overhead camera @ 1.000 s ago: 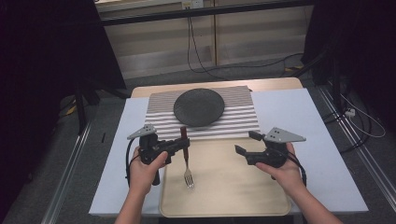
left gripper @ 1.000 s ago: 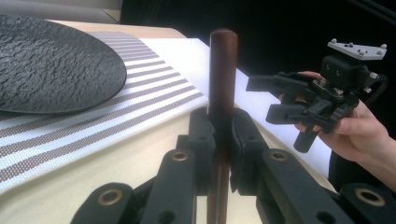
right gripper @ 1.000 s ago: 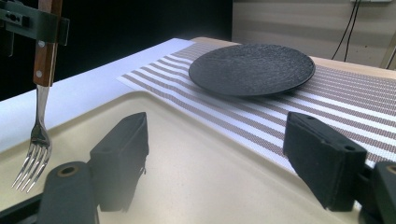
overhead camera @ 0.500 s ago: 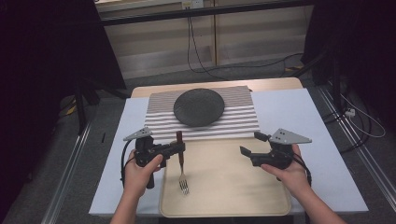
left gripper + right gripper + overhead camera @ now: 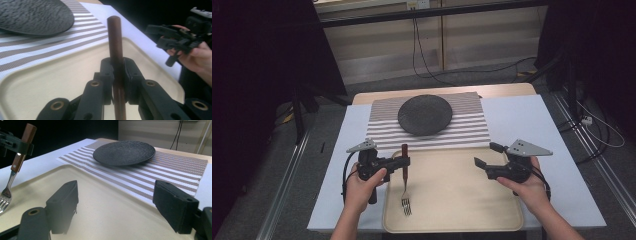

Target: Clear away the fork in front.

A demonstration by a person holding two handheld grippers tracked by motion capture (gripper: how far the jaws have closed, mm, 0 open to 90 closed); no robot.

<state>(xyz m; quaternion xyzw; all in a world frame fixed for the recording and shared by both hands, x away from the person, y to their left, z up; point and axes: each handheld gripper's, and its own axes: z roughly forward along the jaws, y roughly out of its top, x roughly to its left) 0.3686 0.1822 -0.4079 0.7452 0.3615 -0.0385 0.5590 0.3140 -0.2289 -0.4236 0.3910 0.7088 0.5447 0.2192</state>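
Over the tray (image 5: 472,210), the left gripper (image 5: 403,162) is clamping its jaws on a fork (image 5: 405,180); the right gripper (image 5: 484,156) is hovering wide open, empty. Beyond, a plate (image 5: 425,114) is sitting on a striped mat (image 5: 472,127).

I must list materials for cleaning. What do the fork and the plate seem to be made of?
Fork: handle looks like dark brown wood, smooth and matte; neck and tines look like shiny metal, with bright reflections. Plate: probably dark stoneware or slate-look ceramic, matte, with a rough, wrinkled surface texture.
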